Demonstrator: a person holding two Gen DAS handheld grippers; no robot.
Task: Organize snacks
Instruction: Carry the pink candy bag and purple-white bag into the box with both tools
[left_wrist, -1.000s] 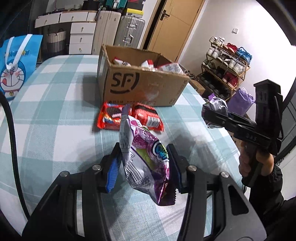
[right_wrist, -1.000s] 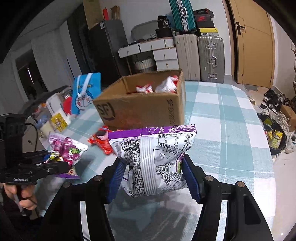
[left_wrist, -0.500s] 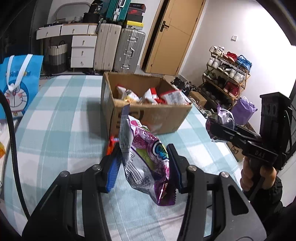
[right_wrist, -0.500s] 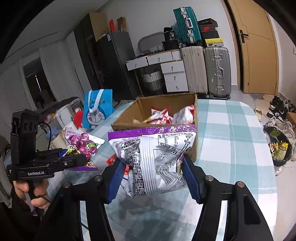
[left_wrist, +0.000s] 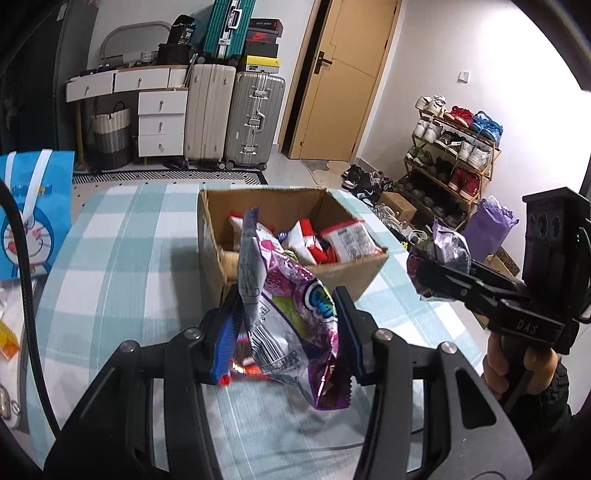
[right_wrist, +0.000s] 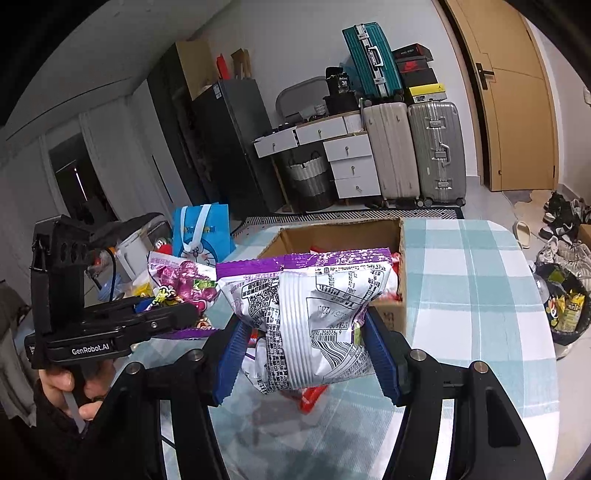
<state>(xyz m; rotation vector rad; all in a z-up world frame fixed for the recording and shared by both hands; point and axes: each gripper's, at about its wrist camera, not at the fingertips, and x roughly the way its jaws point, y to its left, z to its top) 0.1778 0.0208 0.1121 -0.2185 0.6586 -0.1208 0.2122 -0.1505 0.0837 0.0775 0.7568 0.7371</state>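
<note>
My left gripper (left_wrist: 286, 332) is shut on a purple snack bag (left_wrist: 291, 314) and holds it in the air in front of the open cardboard box (left_wrist: 365, 275), which holds several red and white packets. My right gripper (right_wrist: 306, 339) is shut on a second purple and white snack bag (right_wrist: 317, 321), held above the table just before the same box (right_wrist: 400, 254). Each gripper shows in the other's view: the right one (left_wrist: 424, 275) at the right with its bag, the left one (right_wrist: 184, 314) at the left. Red packets (right_wrist: 310, 398) lie on the table under the bags.
The table has a teal checked cloth (left_wrist: 122, 258). A blue cartoon bag (left_wrist: 33, 214) stands at its left edge. Suitcases (left_wrist: 236, 118), white drawers (left_wrist: 160, 123), a door and a shoe rack (left_wrist: 450, 162) line the room behind. A bin with wrappers (right_wrist: 565, 306) stands by the table's right side.
Both grippers have risen with their bags and moved closer to the box; its inside now shows from above. The red packets on the table have dropped under the bags.
</note>
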